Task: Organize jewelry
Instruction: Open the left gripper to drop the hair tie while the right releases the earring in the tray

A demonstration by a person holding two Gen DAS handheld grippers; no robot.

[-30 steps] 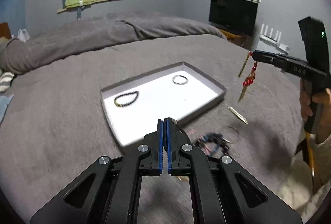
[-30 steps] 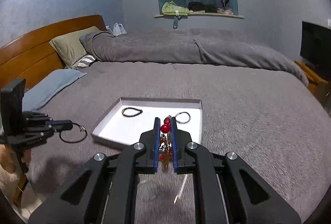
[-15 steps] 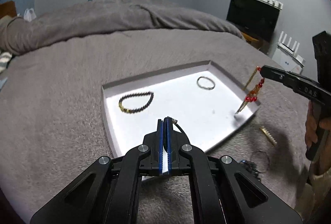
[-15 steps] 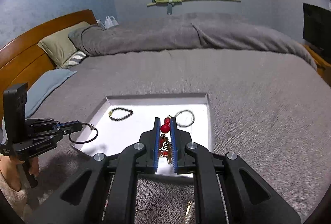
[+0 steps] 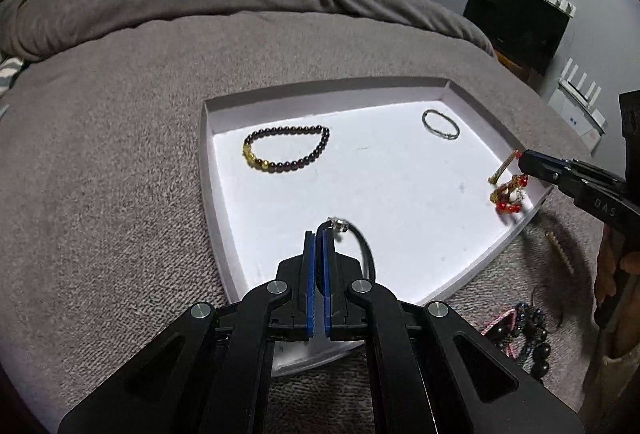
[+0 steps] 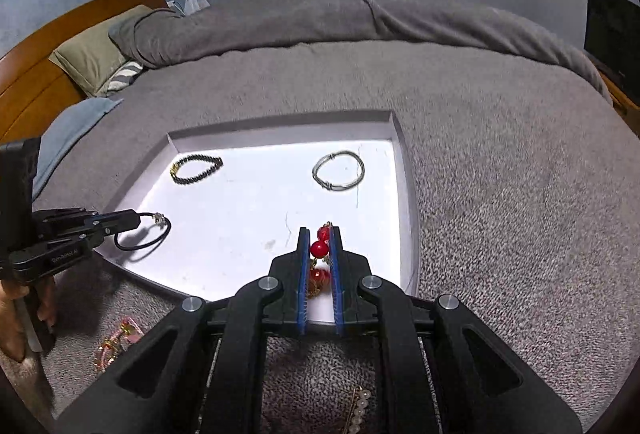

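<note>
A white shallow tray (image 5: 224, 234) (image 6: 408, 218) lies on the grey bed. In it are a dark beaded bracelet (image 5: 286, 149) (image 6: 196, 169) and a thin silver bangle (image 5: 440, 124) (image 6: 338, 175). My left gripper (image 5: 319, 234) (image 6: 138, 220) is shut on a black cord bracelet (image 5: 362, 244) (image 6: 146, 234), held over the tray's near left part. My right gripper (image 6: 319, 234) (image 5: 522, 159) is shut on a red-bead and gold ornament (image 6: 319, 254) (image 5: 506, 191), which hangs over the tray's near right edge.
Loose jewelry lies on the grey blanket in front of the tray: a dark bead cluster (image 5: 528, 334), a gold clip (image 5: 560, 254), a pink-gold piece (image 6: 116, 346) and a pearl clip (image 6: 360, 406). A pillow (image 6: 92, 53) and wooden headboard (image 6: 36, 73) lie far left.
Both grippers moved forward from the bed's front onto the tray, carrying their pieces. The red ornament now hangs lower, close over the tray's right edge.
</note>
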